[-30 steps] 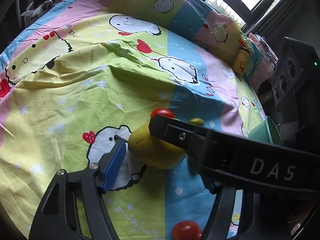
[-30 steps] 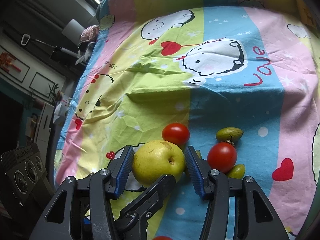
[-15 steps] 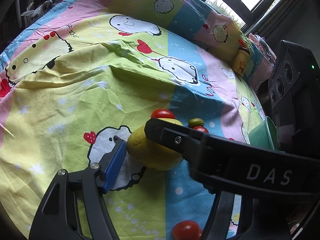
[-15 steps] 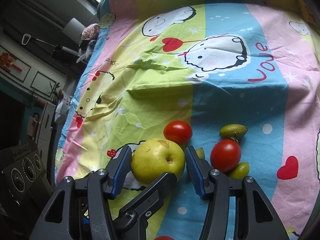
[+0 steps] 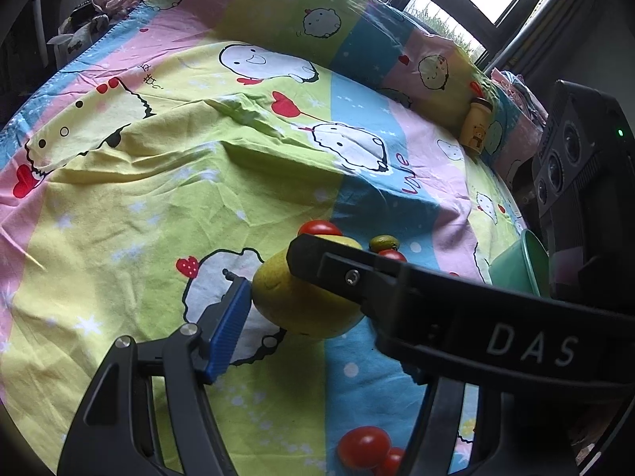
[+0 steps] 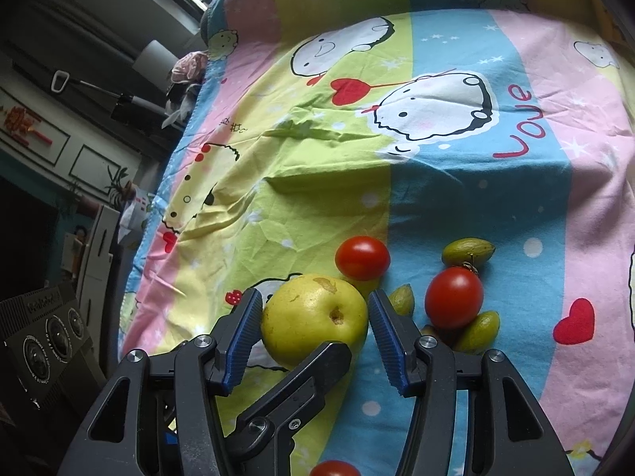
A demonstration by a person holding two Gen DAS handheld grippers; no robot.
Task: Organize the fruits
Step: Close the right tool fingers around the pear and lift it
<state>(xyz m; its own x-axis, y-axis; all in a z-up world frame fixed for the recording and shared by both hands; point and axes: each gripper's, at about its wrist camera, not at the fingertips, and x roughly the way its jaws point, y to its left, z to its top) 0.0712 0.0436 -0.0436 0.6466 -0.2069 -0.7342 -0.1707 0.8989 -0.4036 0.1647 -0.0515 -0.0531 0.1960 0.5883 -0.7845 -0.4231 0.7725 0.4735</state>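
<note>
So the bed (image 6: 456,182) has a cartoon sheet saying "Love". Right hand-held gripper (image 6: 315,317) pinches the pear (image 6: 313,317); left hand-held gripper (image 5: 317,301): can't tell.

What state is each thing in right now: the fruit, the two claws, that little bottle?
Right gripper: shut on the pear.
Left gripper: one pad touching the pear; the other hidden.
Pear: lying on the sheet, clamped.
Tomatoes: whole, loose on the sheet.
Bottle: upright, lid on.

Black hand-held gripper (image 6: 315,313), blue ribbed pads (image 6: 242,339).
</note>
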